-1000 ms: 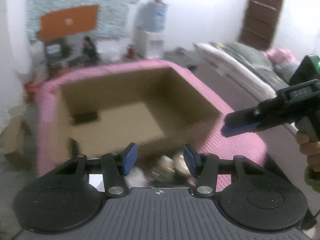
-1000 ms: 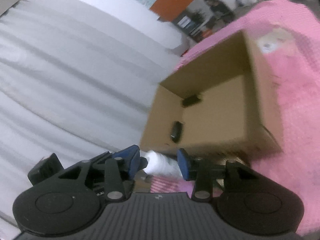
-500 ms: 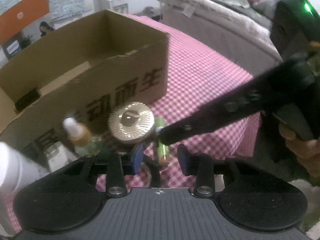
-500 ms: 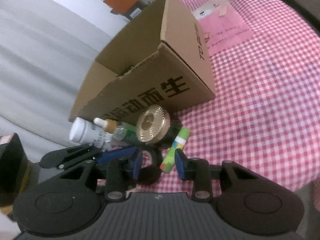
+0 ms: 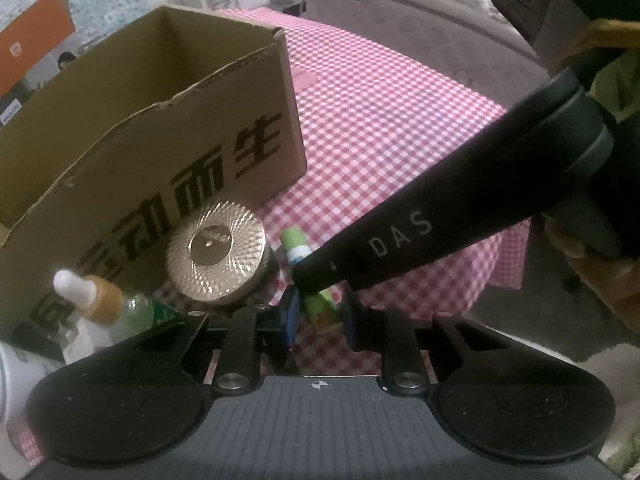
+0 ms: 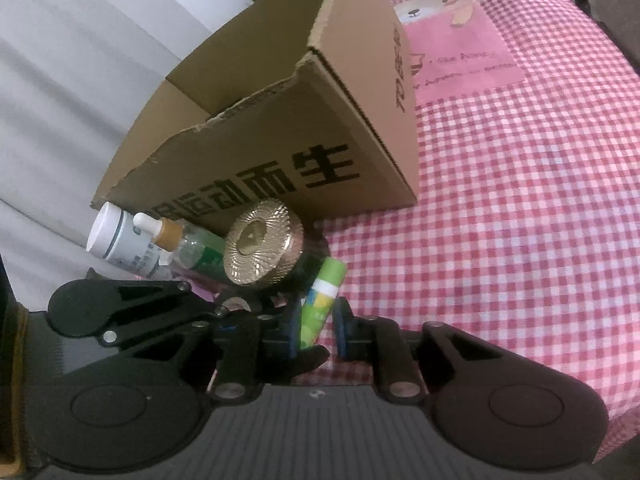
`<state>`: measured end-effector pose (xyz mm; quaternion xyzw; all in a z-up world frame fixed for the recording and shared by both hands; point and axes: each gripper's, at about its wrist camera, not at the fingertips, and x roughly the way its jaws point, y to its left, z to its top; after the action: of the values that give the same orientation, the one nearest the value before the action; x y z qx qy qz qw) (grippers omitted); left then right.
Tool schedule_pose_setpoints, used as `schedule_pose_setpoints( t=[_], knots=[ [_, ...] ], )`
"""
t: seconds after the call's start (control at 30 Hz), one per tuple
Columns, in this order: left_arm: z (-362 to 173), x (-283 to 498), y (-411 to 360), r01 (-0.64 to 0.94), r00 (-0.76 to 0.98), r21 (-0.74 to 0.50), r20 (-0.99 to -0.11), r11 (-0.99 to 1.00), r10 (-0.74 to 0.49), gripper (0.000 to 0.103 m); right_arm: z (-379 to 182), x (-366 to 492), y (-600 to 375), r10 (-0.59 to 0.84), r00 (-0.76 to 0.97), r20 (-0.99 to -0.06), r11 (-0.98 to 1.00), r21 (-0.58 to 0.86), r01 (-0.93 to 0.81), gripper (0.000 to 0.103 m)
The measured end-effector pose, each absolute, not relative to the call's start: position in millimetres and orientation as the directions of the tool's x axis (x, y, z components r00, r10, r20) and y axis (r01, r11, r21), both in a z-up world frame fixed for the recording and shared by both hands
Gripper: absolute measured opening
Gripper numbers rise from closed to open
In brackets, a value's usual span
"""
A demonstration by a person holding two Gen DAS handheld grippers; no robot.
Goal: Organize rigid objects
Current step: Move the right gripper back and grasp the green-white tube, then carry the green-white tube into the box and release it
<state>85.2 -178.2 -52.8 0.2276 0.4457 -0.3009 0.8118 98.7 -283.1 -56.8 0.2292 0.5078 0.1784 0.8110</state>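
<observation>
Just closed right claw point(image 6: 317, 322) and left claw point(image 5: 320, 320) onto green tube point(image 6: 330, 276), lying on worktop point(image 6: 520, 240) at 5 o'clock of gold-lidded jar point(image 6: 260, 248). Needed straight lift, clearing jar, toward cardboard box point(image 6: 280, 152).

Both wrist views are dim, with soft indoor light and a cool, slightly washed cast. We note strong fisheye bending: the box point(image 5: 152, 128) edges and the checked cloth point(image 6: 520, 200) curve toward the rims, and the corners go black. The gold lid point(image 5: 216, 252) catches a mild glint. We see faint shadow under the box. The dropper bottle point(image 5: 92, 296) at the left rim is blurred; centre detail is moderately sharp, grainy.
</observation>
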Motion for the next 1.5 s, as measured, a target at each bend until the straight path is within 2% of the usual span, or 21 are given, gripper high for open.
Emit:
schedule_pose_setpoints(
  t=[0.27,0.67,0.97,1.23,1.37,1.5],
  knots=[
    [-53.7,91.6,-177.2,0.672,0.423,0.074,-0.855,0.737,-0.301,0.024,-57.4,107.1,-289.5,0.525,0.423,-0.739,0.831,0.553,-0.064,0.019],
    [-36.8,59.2,-158.7,0.688,0.505,0.119,-0.788,0.716,-0.354,0.018,-50.1,84.0,-314.6,0.538,0.487,-0.688,0.794,0.607,-0.019,0.016],
    [19.5,23.0,-135.5,0.656,0.646,0.198,-0.646,0.729,-0.407,0.018,21.0,56.6,-309.9,0.511,0.598,-0.617,0.814,0.57,-0.108,0.016],
    [76.0,33.7,-94.5,0.557,0.75,0.218,-0.546,0.801,-0.373,0.018,92.0,79.9,-280.0,0.55,0.645,-0.53,0.816,0.506,-0.279,0.016],
    [92.9,70.5,-79.5,0.504,0.758,0.192,-0.567,0.842,-0.324,0.018,113.2,116.7,-248.7,0.595,0.614,-0.519,0.796,0.485,-0.361,0.016],
    [86.1,116.7,-60.7,0.457,0.714,0.126,-0.643,0.881,-0.278,0.018,110.3,166.7,-216.8,0.637,0.533,-0.558,0.77,0.502,-0.394,0.016]
  ],
)
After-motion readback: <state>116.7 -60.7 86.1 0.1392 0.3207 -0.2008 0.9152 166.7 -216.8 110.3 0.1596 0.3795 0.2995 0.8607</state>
